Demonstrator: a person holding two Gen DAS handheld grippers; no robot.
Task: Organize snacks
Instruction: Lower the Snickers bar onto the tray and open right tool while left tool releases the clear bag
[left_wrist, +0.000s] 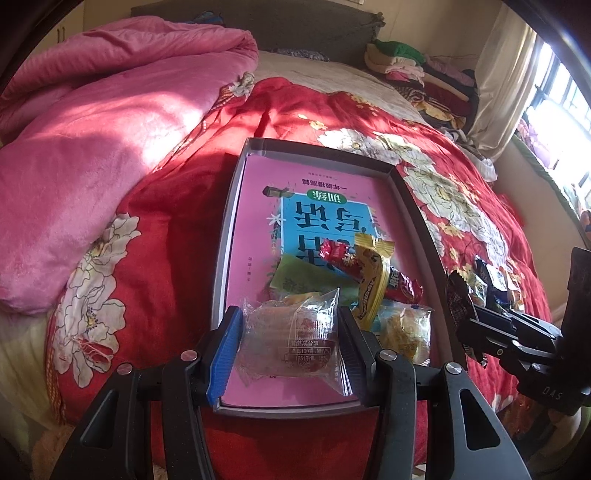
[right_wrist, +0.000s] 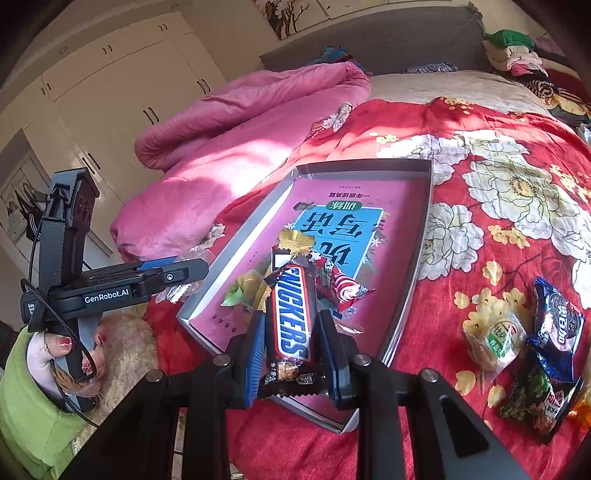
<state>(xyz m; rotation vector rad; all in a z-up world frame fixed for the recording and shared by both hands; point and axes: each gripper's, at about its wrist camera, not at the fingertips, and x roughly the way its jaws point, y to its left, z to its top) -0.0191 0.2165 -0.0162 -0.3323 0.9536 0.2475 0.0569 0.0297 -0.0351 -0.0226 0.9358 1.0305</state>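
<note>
Snacks are what we are gathering into the grey tray (left_wrist: 417, 206), and two of them are in our grip right now. Our left gripper (left_wrist: 290, 345) is closed on a clear-wrapped pastry (left_wrist: 291, 343), held over the near end of the tray; just ahead of its fingers lies a small heap of packets (left_wrist: 354, 273). Our right gripper (right_wrist: 291, 354) is clamped on a Snickers bar (right_wrist: 291, 314), also above the tray's near edge, with the same heap just beyond its tips. To the right of that gripper, loose snacks (right_wrist: 532, 343) lie on the red floral quilt (right_wrist: 480, 122), well apart from the tray.

We judge the main risk to be crowding: both grippers hang over the same near corner, so releasing together could knock one packet onto the other or push something over the low rim. The slick wrappers may also slide on the glossy pink book (left_wrist: 255, 229) lining the tray, and the soft bedding could let the tray tip.

Both tools point forward and slightly down at the tray. The left hand (right_wrist: 70, 350), in a green sleeve, grips its handle upright.
</note>
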